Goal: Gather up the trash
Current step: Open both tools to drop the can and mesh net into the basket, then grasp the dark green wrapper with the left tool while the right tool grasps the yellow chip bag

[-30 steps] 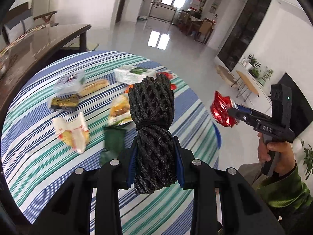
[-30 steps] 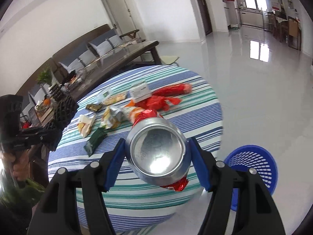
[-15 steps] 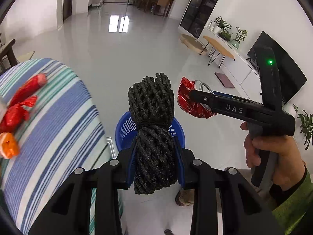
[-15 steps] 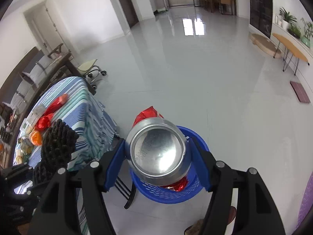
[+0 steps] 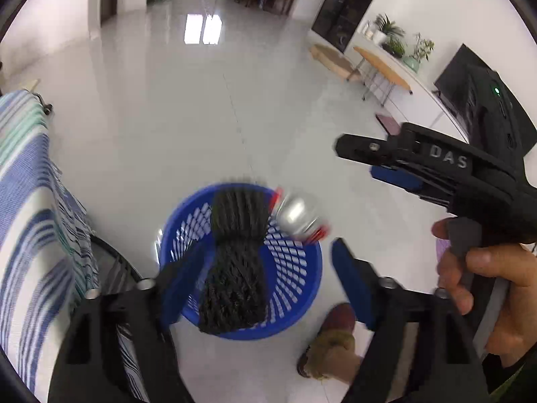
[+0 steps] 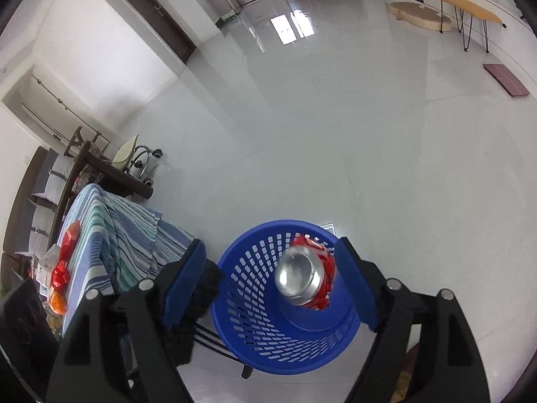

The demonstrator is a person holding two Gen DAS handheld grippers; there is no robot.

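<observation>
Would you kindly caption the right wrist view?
Open right gripper above the blue basket, the crushed can dropping in.

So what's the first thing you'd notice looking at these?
The bright blue basket on the shiny floor, straight below both claws. Over it, a crushed red and silver can drops between the right claw's open blue pads, while a black mesh bundle falls from the left claw, just opened.

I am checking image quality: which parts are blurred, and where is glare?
Left wrist view: the black net bundle, the can and the left hand-held gripper are motion-blurred; window glare lies on the floor. Right wrist view: mostly sharp, the can only slightly soft, with the same floor glare.
</observation>
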